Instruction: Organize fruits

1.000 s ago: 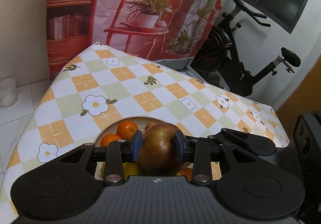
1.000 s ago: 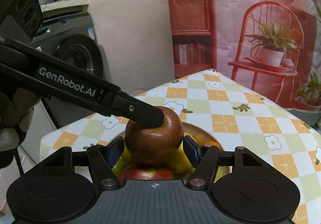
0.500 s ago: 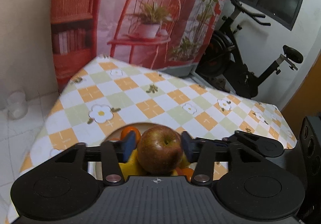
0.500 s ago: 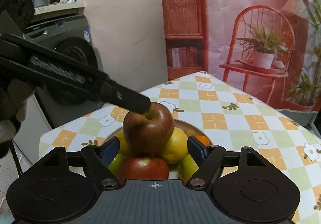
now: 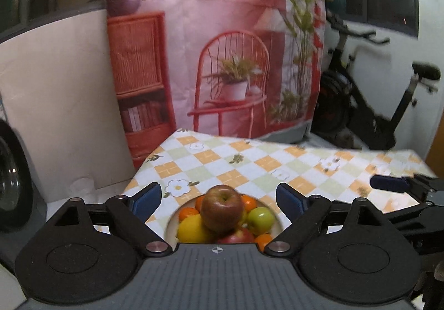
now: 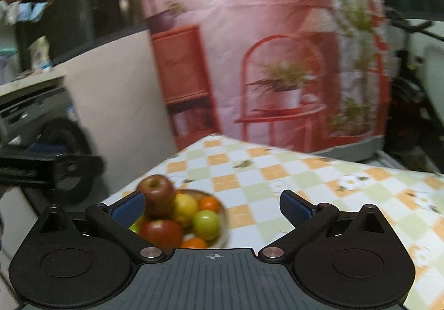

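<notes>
1. Left wrist view. Left gripper (image 5: 219, 194): fingers spread wide, holding nothing; blue pads (image 5: 145, 196) stand well apart on either side of the fruit.
2. Same view. Bowl (image 5: 169, 226), pale, on the checked tablecloth (image 5: 249, 168): lies between the two fingers and beyond their tips (its near rim is hidden by the gripper body).
3. Same view. Red apple (image 5: 221, 211), stem dimple up: tops the pile, midway between the fingers and touching neither. Below it a lemon (image 5: 193, 229) toward the left finger, a green apple (image 5: 260, 220) toward the right finger, oranges (image 5: 248, 202) behind, and a second red apple (image 5: 236, 237) nearest the gripper body.
4. Same view. Right gripper (image 5: 388, 183): seen at the right edge, outside the right finger, over the tablecloth; only one blue-padded finger shows clearly, so its spread cannot be told here.
5. Right wrist view (blurred). Right gripper (image 6: 212, 205): fingers spread wide, empty.
6. Same view. Bowl (image 6: 225, 222): sits between the fingers, nearer the left one. Red apple (image 6: 156, 196) on top of the pile, just beside the left finger's pad (image 6: 127, 208); contact cannot be told.
7. Same view. Left gripper (image 6: 50, 168): dark bar at the left edge, outside the left finger.
</notes>
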{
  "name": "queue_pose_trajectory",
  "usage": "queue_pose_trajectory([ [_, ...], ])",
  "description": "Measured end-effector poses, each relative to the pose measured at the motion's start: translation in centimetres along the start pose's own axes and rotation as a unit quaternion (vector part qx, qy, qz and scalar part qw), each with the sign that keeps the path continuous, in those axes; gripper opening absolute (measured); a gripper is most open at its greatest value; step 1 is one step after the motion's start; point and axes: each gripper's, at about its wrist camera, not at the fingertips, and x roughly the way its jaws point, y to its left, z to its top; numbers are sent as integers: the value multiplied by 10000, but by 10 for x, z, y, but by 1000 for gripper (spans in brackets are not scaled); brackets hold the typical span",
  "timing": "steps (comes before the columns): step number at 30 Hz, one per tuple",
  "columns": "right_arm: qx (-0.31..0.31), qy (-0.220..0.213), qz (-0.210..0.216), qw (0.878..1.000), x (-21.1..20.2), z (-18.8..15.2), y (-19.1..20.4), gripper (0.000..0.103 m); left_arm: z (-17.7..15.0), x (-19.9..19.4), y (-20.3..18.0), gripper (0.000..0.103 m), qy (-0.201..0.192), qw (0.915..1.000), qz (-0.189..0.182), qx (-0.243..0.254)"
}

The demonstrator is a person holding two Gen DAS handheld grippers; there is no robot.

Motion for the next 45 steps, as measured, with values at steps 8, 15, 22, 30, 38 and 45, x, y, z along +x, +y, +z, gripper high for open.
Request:
queue_pose_trajectory([
  [8,84,-273,-524,9982,-74,-5,-9,103,-8,-48,-12,98,-117,9989,-400,-236],
  [15,132,-308,-824,9960,-112,-6,-10,103,-16,-76,-29,98,-172,9997,-121,-115],
  [22,29,-339,-989,9945,-130,-8,-3,103,-20,-88,-39,98,-307,9995,57,104],
  [30,-85,-276,-1063,9939,-130,-8,0,103,-28,-86,-39,98,-318,9994,96,15],
  [38,-137,-172,-1108,9936,-126,-12,4,103,-28,-88,-37,98,-296,9992,267,-30],
  [45,-134,-183,-1112,9935,-126,-14,3,103,-27,-88,-39,98,-303,9992,251,-52],
])
